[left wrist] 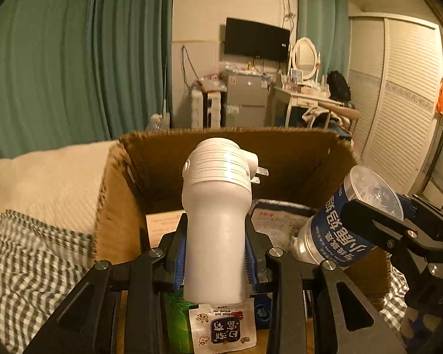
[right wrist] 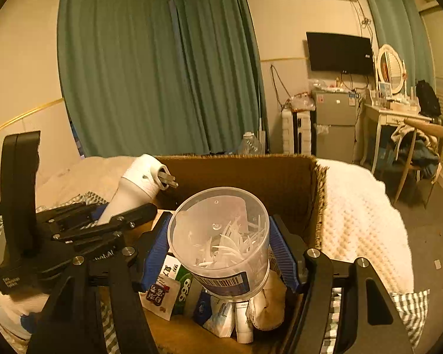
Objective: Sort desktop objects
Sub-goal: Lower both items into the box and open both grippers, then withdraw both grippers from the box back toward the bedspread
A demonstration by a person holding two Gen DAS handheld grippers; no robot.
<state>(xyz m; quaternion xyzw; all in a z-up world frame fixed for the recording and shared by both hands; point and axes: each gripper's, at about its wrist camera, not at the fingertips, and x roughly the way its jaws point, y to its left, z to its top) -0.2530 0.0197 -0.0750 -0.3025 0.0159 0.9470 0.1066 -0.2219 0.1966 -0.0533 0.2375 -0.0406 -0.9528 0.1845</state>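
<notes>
Left gripper (left wrist: 215,253) clamps a white plug-in device (left wrist: 217,206), prongs pointing right, above the open cardboard box (left wrist: 280,147). Right gripper (right wrist: 218,250) grips a clear plastic tub (right wrist: 221,236) with a blue barcoded label bearing Chinese characters, also over the box. Inside: a white sachet (left wrist: 223,327) printed "Good luck around you", a green pack (right wrist: 184,290) marked "666". A checked cloth (left wrist: 29,265) lies left of the box.
</notes>
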